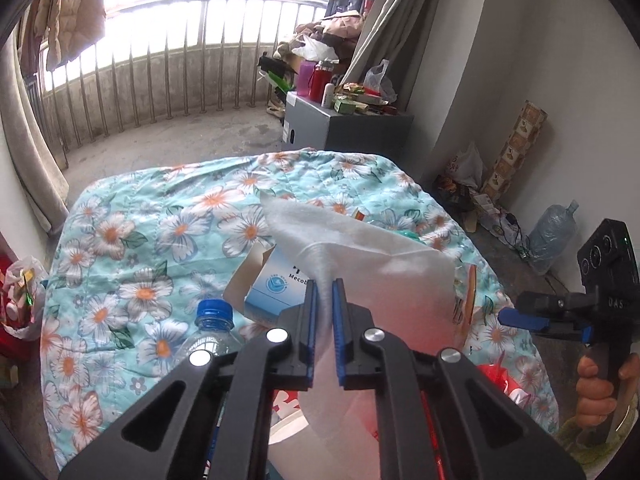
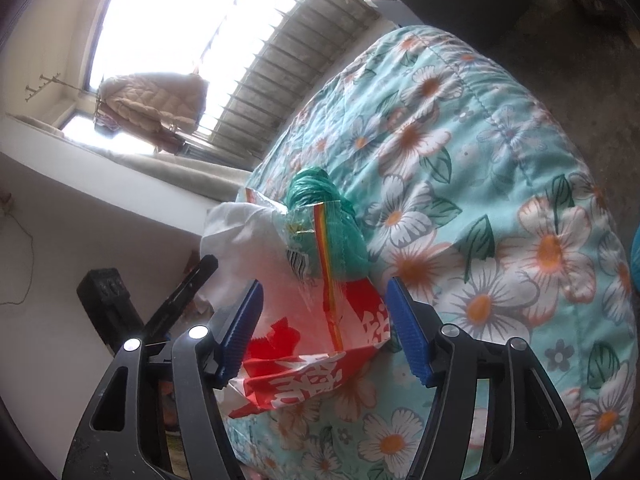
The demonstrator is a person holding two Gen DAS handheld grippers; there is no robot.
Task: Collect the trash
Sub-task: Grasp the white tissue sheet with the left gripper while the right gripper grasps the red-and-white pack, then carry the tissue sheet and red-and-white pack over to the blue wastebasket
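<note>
On the flowered quilt [image 1: 132, 240] the trash lay in a loose cluster toward the near edge, and the coming move turned on how the red-and-white bag [image 2: 320, 360] sat against the two tools. In the left wrist view, the left gripper [image 1: 325, 292] had its blue pads pressed nearly together on a fold of white sheet [image 1: 360, 256], thin and translucent; whether it was tissue or plastic film could not be told. The sheet fanned out from the pinch toward 12 and 1 o'clock and hung below the jaws toward 6, over the red print underneath. A bottle [image 1: 212, 332] with a blue cap lay just at 9 o'clock of the jaws, and an opened blue-and-white box [image 1: 276, 284] at 10 to 11 o'clock, both untouched.

In the right wrist view, the right gripper [image 2: 324, 308] stood with its jaws spread. The bag lay between them, its mouth opening toward 12 o'clock. The pad at 9 o'clock sat against the bag's edge, while the pad at 3 o'clock stood clear of it. A clear wrapper [image 2: 316, 240] with a rainbow stripe ran from 12 down to 6 through the gap, and a teal bundle [image 2: 320, 196] sat beyond it at 12.

By this reading, the right tool was the nearer to the bag and placed to hold its rim. The left tool, carrying the sheet, would need to travel toward the bag's mouth, which lay toward 4 o'clock in its own view, where the person's right hand [image 1: 600, 392] gripped its handle.
</note>
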